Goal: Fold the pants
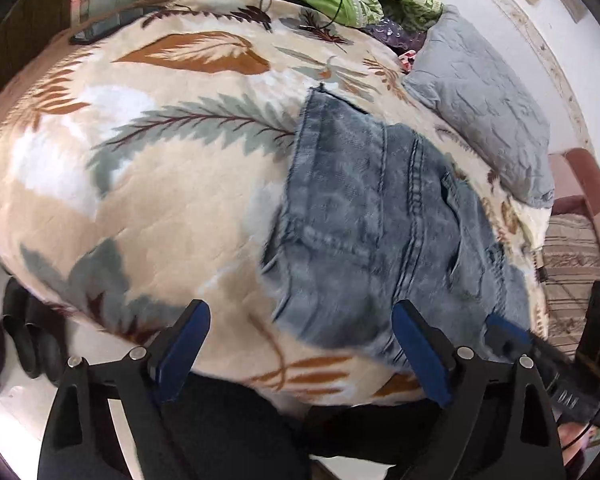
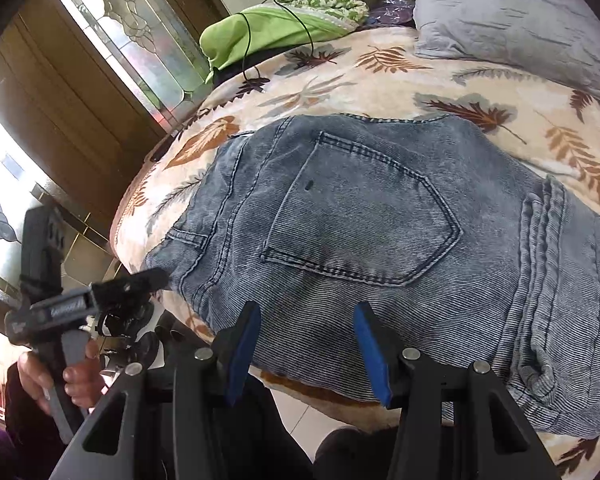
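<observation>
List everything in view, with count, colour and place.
jeans: one pair, faded blue, folded on the blanket near its front edge
blanket: one, cream with leaf print, covering the bed
pillow: one, grey, at the far right
green cloths: a heap, far edge
cable: one, black, over the green cloths
shoes: several, black, on the floor at left
left gripper: black, blue pads, open
right gripper: black, blue pads, open, over the jeans' near edge

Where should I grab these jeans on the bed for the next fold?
Take the jeans at the waistband corner nearest the left tool, coming in from the bed's near edge. That corner lies flat with a thick seamed edge, so likely easy to pinch.
</observation>
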